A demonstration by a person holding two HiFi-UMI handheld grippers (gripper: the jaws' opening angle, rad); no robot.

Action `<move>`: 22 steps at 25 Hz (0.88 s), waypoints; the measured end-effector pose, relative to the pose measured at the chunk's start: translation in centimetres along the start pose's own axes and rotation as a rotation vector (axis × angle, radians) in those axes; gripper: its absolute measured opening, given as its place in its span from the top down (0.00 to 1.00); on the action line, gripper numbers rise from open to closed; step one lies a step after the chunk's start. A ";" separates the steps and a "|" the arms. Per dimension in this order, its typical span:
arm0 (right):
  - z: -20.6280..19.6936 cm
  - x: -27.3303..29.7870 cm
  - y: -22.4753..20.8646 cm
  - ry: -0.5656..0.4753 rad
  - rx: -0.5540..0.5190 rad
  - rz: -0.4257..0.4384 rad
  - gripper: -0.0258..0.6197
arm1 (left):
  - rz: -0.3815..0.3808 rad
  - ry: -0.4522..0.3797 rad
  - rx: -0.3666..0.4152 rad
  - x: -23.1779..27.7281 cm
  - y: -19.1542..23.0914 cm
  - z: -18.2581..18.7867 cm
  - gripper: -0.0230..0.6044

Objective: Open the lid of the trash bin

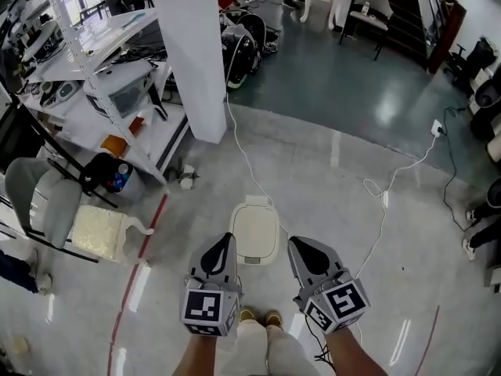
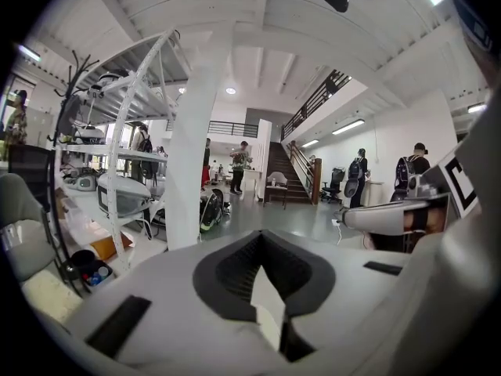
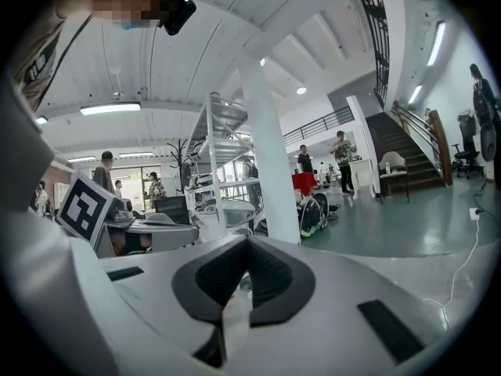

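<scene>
A white trash bin [image 1: 255, 229] stands on the pale floor straight ahead of my feet, and its lid lies flat and closed. My left gripper [image 1: 226, 240] hovers at the bin's near left corner, jaws together and holding nothing. At the bin's near right side my right gripper [image 1: 298, 244] is likewise shut and empty. Both point forward over the floor. In the left gripper view my left gripper [image 2: 264, 243] faces across the room, and so does my right gripper [image 3: 247, 247] in its own view. Neither gripper view shows the bin.
A white pillar [image 1: 192, 53] rises beyond the bin, and a white cable [image 1: 249, 161] runs from it towards the bin. Shelving [image 1: 102, 77] and a grey chair [image 1: 43, 202] fill the left. A red floor line [image 1: 137, 265] runs at left, another cable [image 1: 383, 202] at right. My shoes [image 1: 260, 317] are below.
</scene>
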State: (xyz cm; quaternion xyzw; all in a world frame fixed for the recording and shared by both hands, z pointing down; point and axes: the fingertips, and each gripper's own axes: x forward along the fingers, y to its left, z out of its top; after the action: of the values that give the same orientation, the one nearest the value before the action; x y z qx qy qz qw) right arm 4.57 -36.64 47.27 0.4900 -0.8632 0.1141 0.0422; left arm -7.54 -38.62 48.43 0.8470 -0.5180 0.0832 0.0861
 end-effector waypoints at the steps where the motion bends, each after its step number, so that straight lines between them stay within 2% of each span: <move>1: -0.7 0.1 -0.1 0.006 0.003 0.000 0.91 | -0.001 0.007 -0.001 0.2 0.1 -0.8 0.98; 12: -9.3 0.8 -0.4 0.081 0.044 -0.002 0.91 | -0.013 0.114 -0.053 -0.2 -0.4 -10.8 0.98; 22: -12.0 0.0 -0.2 0.121 0.067 -0.005 0.91 | -0.036 0.152 -0.042 2.8 0.9 -13.0 0.98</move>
State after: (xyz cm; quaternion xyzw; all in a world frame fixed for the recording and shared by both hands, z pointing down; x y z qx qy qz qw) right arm 4.23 -33.91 58.91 0.4857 -0.8534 0.1724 0.0781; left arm -7.72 -38.40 61.71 0.8454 -0.4963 0.1350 0.1443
